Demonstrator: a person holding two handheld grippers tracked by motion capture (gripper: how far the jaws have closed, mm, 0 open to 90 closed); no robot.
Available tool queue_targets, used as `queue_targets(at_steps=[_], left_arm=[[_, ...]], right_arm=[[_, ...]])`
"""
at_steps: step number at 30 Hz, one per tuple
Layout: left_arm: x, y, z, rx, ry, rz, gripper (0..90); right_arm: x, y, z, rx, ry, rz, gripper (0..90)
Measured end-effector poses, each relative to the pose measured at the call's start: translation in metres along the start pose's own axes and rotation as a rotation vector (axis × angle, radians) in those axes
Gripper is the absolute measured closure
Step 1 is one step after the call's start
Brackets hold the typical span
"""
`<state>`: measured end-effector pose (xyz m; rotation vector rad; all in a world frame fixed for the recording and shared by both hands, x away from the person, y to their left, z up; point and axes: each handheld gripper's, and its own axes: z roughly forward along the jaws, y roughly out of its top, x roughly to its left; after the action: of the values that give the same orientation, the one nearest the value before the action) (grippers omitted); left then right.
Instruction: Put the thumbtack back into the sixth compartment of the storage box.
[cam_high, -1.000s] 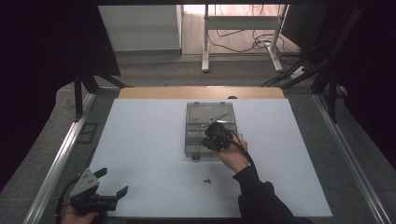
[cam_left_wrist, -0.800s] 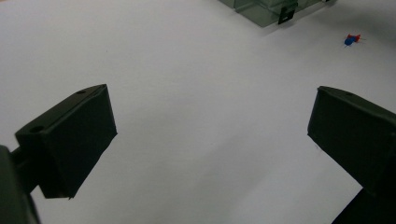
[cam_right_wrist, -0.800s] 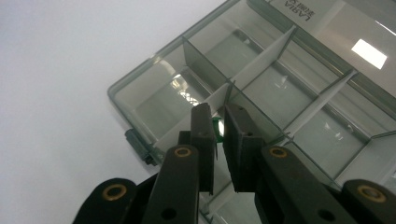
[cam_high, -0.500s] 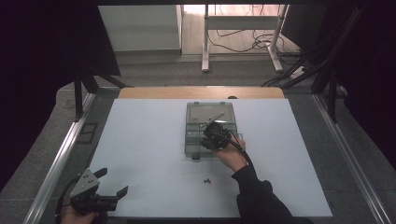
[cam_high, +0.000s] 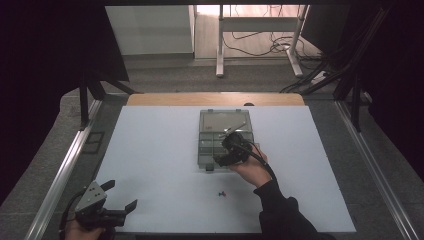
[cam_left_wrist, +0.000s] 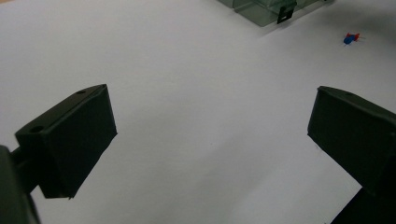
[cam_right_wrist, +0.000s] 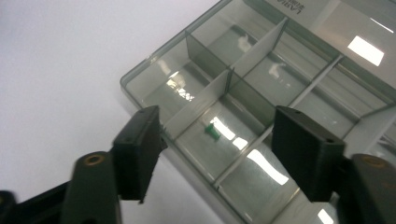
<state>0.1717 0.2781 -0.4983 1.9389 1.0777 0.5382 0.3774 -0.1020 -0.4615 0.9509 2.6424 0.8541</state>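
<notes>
A clear, smoky organizer box (cam_high: 224, 135) sits open in the middle of the white surface (cam_high: 150, 150), split by dividers into small compartments. In the right gripper view a single green pushpin (cam_right_wrist: 212, 132) lies in one compartment; those around it look empty. The right claw (cam_right_wrist: 219, 154) hangs just above that pin, spread open and empty. Two loose pushpins (cam_high: 222, 193), red and blue, lie on the surface near the box's front edge. The left claw (cam_high: 117, 200) rests at the near left corner, jaws wide apart, holding nothing.

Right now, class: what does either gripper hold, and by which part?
Nothing. The left gripper is open over bare table; the right gripper is open above the compartment box.
</notes>
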Motion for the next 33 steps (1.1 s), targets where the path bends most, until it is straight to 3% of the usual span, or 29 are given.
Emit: queue_targets(at_steps=[6,8,17,23,26,29,33], left_arm=[[0.000,0.000,0.000,0.001,0.000,0.002,1.5],[-0.001,0.000,0.000,0.002,0.001,0.004,1.5],[0.000,0.000,0.000,0.004,0.000,0.009,1.5],[-0.001,0.000,0.000,0.004,-0.001,0.010,1.5],[-0.001,0.000,0.000,0.004,-0.001,0.011,1.5],[-0.001,0.000,0.000,0.005,-0.001,0.013,1.5],[-0.001,0.000,0.000,0.005,-0.001,0.015,1.5]], right_arm=[[0.004,-0.007,-0.003,0.008,-0.004,-0.018,17.4],[0.006,-0.011,-0.006,-0.007,-0.006,-0.016,8.2],[0.014,-0.019,-0.017,0.009,-0.005,-0.030,0.0],[0.021,-0.026,-0.021,0.044,0.000,-0.013,2.5],[0.024,-0.033,-0.024,0.060,-0.003,-0.011,14.3],[0.026,-0.037,-0.024,0.063,0.006,-0.019,19.7],[0.033,-0.046,-0.019,0.109,0.015,-0.048,32.1]])
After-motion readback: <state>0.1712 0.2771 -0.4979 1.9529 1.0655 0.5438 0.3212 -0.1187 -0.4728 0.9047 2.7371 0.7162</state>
